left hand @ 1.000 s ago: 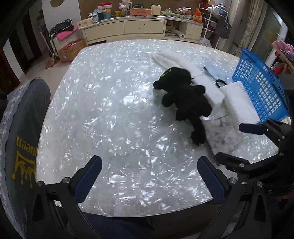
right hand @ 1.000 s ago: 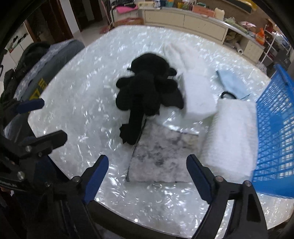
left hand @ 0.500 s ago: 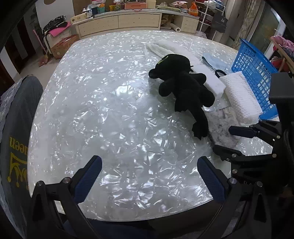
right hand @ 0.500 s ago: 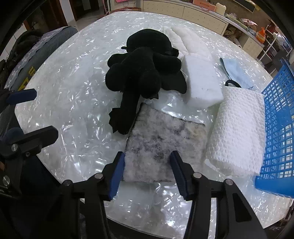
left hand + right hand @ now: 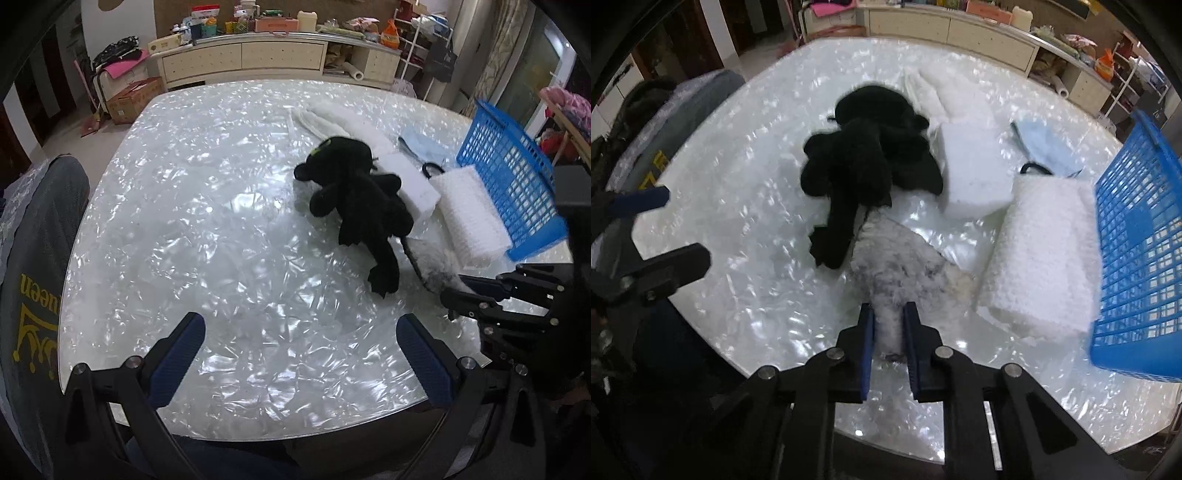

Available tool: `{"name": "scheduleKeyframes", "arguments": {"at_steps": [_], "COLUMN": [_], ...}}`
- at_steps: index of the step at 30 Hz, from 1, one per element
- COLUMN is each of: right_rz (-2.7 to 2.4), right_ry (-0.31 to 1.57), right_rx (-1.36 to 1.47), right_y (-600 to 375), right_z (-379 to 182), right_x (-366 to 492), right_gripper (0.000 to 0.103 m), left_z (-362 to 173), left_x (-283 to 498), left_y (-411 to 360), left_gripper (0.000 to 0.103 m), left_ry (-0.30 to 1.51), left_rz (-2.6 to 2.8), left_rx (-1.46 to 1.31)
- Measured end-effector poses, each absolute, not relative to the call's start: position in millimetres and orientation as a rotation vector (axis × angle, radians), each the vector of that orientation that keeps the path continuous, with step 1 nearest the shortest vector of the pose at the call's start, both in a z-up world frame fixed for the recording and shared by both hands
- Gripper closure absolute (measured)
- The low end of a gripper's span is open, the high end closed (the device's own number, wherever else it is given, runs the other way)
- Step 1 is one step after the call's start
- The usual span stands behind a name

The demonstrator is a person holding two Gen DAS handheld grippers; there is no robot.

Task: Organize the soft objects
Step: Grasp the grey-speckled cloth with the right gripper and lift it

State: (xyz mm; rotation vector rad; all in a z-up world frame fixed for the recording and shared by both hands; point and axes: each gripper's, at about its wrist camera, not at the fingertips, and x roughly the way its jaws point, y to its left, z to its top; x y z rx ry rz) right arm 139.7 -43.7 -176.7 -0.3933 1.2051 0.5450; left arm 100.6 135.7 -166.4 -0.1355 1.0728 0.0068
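Note:
My right gripper (image 5: 888,312) is shut on the near edge of a grey-white fluffy cloth (image 5: 897,258), bunching it; the cloth also shows in the left wrist view (image 5: 436,264). A black plush toy (image 5: 864,162) lies beside it, tail over the cloth, also seen in the left wrist view (image 5: 362,199). A white foam block (image 5: 975,177), a white bumpy towel (image 5: 1045,254), a white fluffy cloth (image 5: 945,92) and a light blue cloth (image 5: 1045,147) lie around. A blue basket (image 5: 1137,236) stands at the right. My left gripper (image 5: 301,343) is open and empty above the table's near part.
The table (image 5: 207,221) has a shiny white pearly top. A grey chair back (image 5: 33,280) stands at its left edge. A cluttered sideboard (image 5: 258,55) lines the far wall. My right gripper appears in the left wrist view (image 5: 458,288) at the right.
My right gripper has closed from wide open onto the grey-white fluffy cloth's near edge, bunching it. My left gripper stayed open and shifted slightly.

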Motion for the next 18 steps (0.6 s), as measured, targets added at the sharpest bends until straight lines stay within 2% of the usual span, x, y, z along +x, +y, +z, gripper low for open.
{"name": "scheduleKeyframes", "arguments": {"at_steps": [9,18], "right_rz": [0.589,0.567], "right_ry": [1.112,1.024], "right_rx": [-0.343,-0.313], "right_y": [-56.0,-73.5], "right_z": [-122.5,-79.6], "right_x": [125.1,146.3], "right_gripper": [0.089,0.088], "left_z": [-129.2,-115.2], "left_x": [102.6,128.4], "left_y": [127.7,112.7], "left_gripper": [0.000,0.000], "left_ry": [1.030,1.048], "left_rz": [-0.011,-0.040], "left_rx": [-0.143,-0.173]}}
